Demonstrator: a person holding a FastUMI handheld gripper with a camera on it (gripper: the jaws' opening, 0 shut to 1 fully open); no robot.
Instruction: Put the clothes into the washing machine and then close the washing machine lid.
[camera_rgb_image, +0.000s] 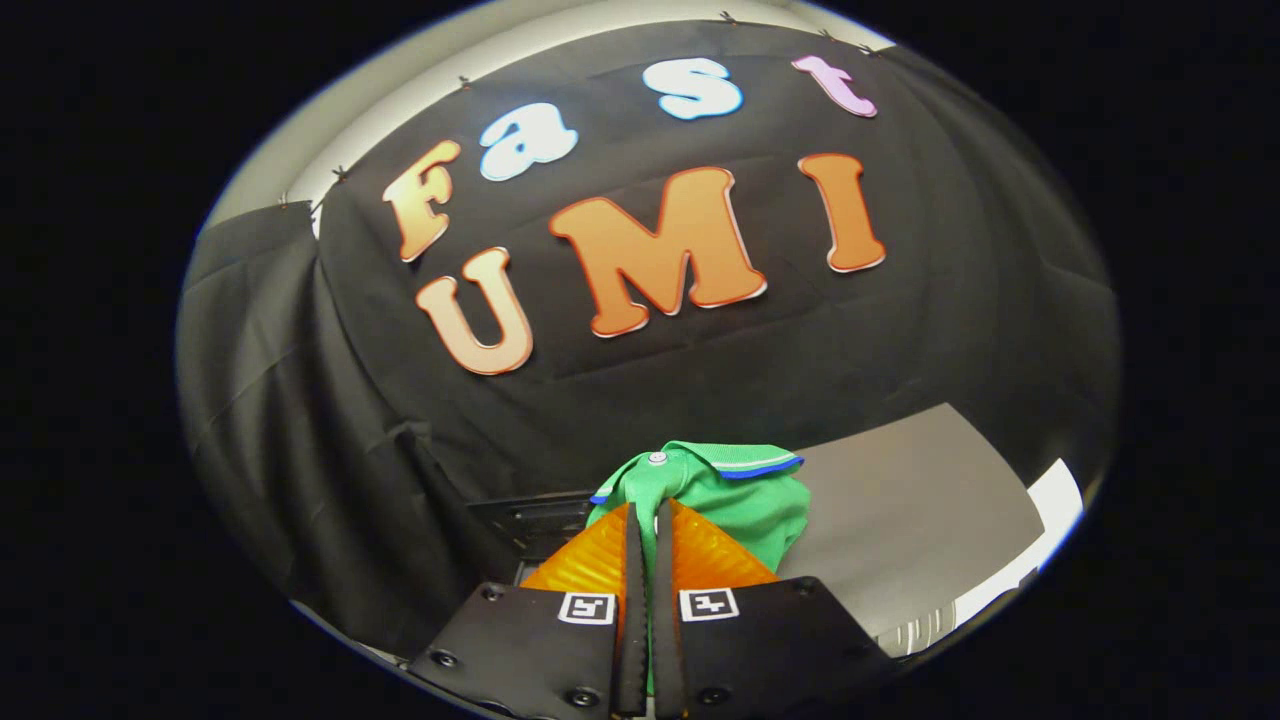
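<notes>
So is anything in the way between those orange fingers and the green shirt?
No. The gripper is shut on the green polo shirt, a fold pinched between both orange fingers. Its collar bunches just beyond them, above the grey surface.

A wrinkled black cloth wall (330, 400) hangs in loose folds across the back of the booth, pinned along its top edge by small clips. Above that cloth, a pale grey curved strip of booth wall (420, 80) catches the light. Below the cloth lies a smooth grey flat surface (900, 500), with a bright white patch (1050, 510) at its far edge.
</notes>
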